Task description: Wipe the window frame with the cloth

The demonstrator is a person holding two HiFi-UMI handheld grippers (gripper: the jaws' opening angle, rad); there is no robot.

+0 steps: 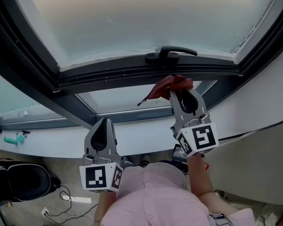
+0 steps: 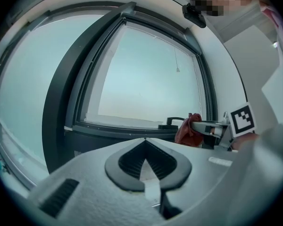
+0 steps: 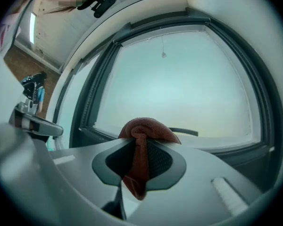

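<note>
A dark red cloth (image 1: 169,86) is bunched at the tip of my right gripper (image 1: 179,94), which is shut on it; the right gripper view shows the cloth (image 3: 144,131) pinched between the jaws. It is held up just below the dark window frame (image 1: 132,73), under the black handle (image 1: 170,54). My left gripper (image 1: 104,126) hangs lower and to the left, shut with nothing in it, its jaws closed together (image 2: 144,145). From the left gripper view I see the cloth (image 2: 186,131) and the right gripper (image 2: 205,126) off to the right.
The frosted pane (image 1: 146,18) fills the top of the head view, with a second pane (image 1: 127,98) below the frame. A white sill (image 1: 61,140) runs under the window. A black chair (image 1: 19,180) and cables (image 1: 61,204) lie on the floor at lower left.
</note>
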